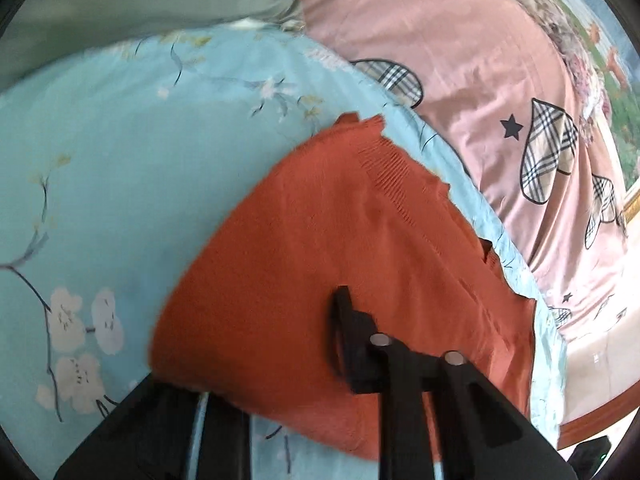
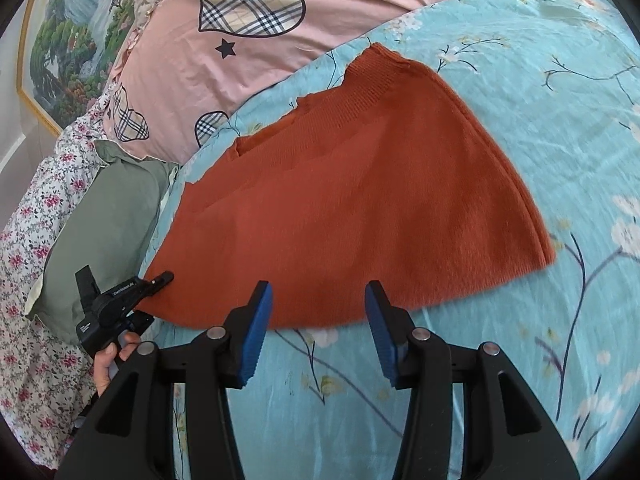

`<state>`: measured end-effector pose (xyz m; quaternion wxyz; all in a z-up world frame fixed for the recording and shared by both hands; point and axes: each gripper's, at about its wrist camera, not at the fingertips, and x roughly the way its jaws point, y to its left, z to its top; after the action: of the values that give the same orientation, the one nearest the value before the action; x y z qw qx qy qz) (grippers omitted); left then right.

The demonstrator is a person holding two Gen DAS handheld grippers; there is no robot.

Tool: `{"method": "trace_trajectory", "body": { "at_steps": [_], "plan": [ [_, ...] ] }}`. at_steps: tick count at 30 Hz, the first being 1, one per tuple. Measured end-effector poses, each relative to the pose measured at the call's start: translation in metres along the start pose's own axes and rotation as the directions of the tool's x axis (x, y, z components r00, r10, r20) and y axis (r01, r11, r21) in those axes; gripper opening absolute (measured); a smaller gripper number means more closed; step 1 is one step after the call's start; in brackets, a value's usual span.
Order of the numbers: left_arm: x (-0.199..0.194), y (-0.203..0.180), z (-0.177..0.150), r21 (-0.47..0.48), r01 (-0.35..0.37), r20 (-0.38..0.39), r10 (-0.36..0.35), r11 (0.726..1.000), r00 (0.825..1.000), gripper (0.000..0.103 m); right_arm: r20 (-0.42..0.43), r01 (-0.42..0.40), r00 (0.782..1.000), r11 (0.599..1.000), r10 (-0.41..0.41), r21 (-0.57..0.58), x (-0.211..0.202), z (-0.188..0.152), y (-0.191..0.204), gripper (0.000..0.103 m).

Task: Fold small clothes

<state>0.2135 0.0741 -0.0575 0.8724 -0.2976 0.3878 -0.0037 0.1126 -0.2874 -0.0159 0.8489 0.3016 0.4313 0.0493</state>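
An orange knit garment lies spread flat on the light blue floral sheet, ribbed edge at the far side. My left gripper is at the garment's left corner. One black finger rests on top of the cloth, the other is hidden beneath it, and the jaws pinch the corner. My right gripper is open, its blue pads wide apart over the garment's near hem, pressing on nothing.
A pink quilt with plaid hearts lies bunched beyond the sheet. A green pillow and flowered fabric border the left side, by the person's hand. A framed painting hangs behind. The bed's wooden edge shows.
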Motion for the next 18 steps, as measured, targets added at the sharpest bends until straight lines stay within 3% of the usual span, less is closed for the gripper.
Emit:
{"method": "trace_trajectory", "body": {
  "at_steps": [4, 7, 9, 13, 15, 18],
  "plan": [
    [-0.02, -0.041, 0.002, 0.136, 0.0, 0.063, -0.009, 0.991, 0.998, 0.009, 0.02, -0.054, 0.998, 0.998, 0.054, 0.009, -0.004, 0.022, -0.002, 0.049],
    [-0.035, -0.096, -0.009, 0.309, 0.034, 0.091, -0.065, 0.951, 0.994, 0.007, 0.017, -0.101, 0.995, 0.994, 0.1, 0.04, -0.005, 0.042, -0.009, 0.049],
    [-0.039, -0.131, -0.022, 0.414, 0.048, 0.09, -0.094, 0.909, 0.992, 0.007, 0.001, -0.126, 0.992, 0.99, 0.126, 0.062, -0.003, 0.054, -0.015, 0.049],
    [-0.029, -0.19, -0.072, 0.608, 0.09, 0.028, -0.135, 0.789, 0.991, 0.007, -0.025, -0.182, 0.982, 0.976, 0.186, 0.124, 0.003, 0.076, -0.028, 0.05],
    [-0.014, -0.21, -0.104, 0.692, 0.092, -0.01, -0.118, 0.716, 0.993, 0.007, -0.051, -0.206, 0.975, 0.966, 0.216, 0.155, 0.011, 0.084, -0.033, 0.05],
    [0.011, -0.217, -0.137, 0.745, 0.086, -0.049, -0.075, 0.661, 0.996, 0.007, -0.113, -0.188, 0.972, 0.969, 0.207, 0.158, 0.029, 0.093, -0.032, 0.05]
  ]
}}
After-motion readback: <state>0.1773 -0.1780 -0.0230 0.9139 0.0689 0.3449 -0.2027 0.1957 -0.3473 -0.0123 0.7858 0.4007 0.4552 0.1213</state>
